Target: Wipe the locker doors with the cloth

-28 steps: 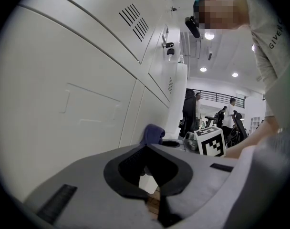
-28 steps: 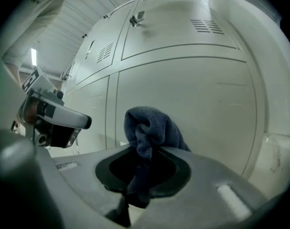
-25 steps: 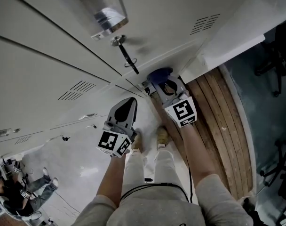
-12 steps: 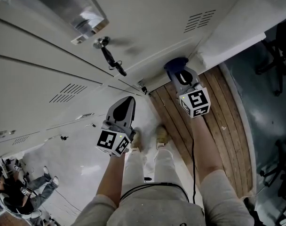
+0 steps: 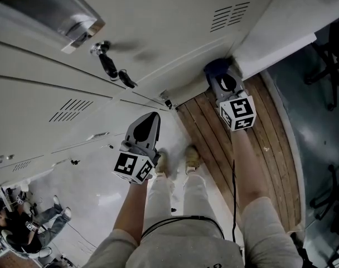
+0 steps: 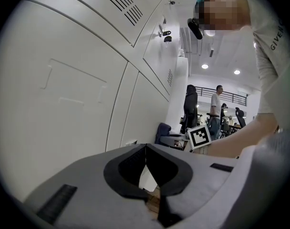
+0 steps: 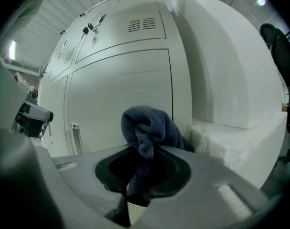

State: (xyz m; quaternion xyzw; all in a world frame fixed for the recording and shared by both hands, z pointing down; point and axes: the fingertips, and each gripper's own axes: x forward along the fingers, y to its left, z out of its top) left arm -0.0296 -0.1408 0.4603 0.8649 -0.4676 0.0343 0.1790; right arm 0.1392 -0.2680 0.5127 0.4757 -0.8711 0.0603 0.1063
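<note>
White locker doors (image 5: 158,32) fill the upper left of the head view. My right gripper (image 5: 224,76) is shut on a dark blue cloth (image 5: 216,66), which presses against the bottom right corner of the lowest locker door, beside the white pillar. In the right gripper view the blue cloth (image 7: 147,125) bunches up between the jaws in front of that locker door (image 7: 121,89). My left gripper (image 5: 151,119) hangs lower, away from the doors, shut with nothing in it. In the left gripper view its jaws meet, and the cloth (image 6: 162,129) shows far off.
A key on a strap (image 5: 112,67) sticks out of a locker lock. A white pillar (image 5: 281,27) stands right of the lockers. Wooden floor boards (image 5: 214,144) run under my feet (image 5: 192,159). Office chairs (image 5: 325,66) stand at the right, and a seated person (image 5: 19,222) at the lower left.
My right gripper has slid the cloth to the right along the bottom of the locker door, up to the pillar. The left gripper has stayed nearly still.
</note>
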